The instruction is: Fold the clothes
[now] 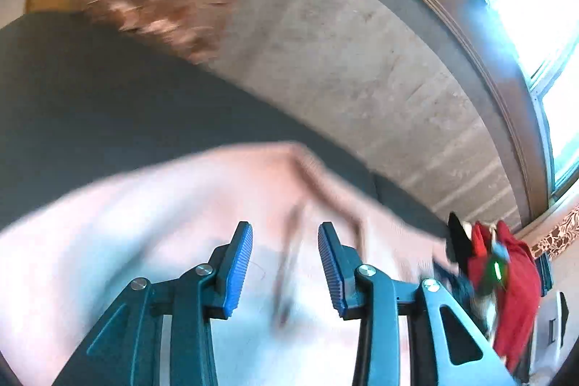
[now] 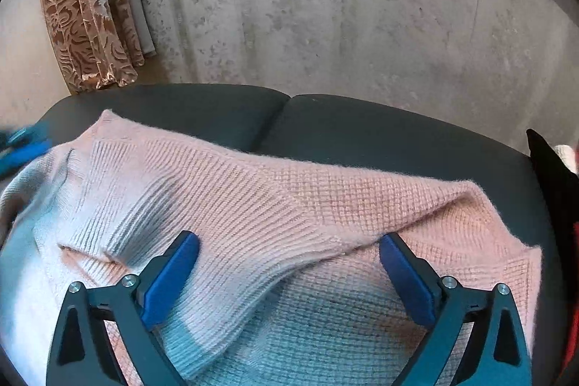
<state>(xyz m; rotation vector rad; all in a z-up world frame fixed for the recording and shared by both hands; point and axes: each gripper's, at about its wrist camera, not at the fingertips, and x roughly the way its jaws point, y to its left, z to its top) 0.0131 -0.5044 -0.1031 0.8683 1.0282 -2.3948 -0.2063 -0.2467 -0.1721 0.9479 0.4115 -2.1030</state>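
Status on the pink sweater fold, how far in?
Done: one sleeve already lies folded across the pink sweater on the dark table. In hand: nothing; the right tongs stand wide open over the sleeve, and the left tongs are open with only blurred knit ahead. Left: the remaining folds, plus the red garment waiting at the table's edge.

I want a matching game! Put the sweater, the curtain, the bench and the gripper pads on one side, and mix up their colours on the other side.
Things:
1. knitted sweater
2. patterned curtain
3. padded bench
4. gripper pads

Colours:
A. bright blue
B. dark grey
C. pale pink
D. brown with a cream pattern

Pairs: 1-C, 2-D, 3-B, 4-A
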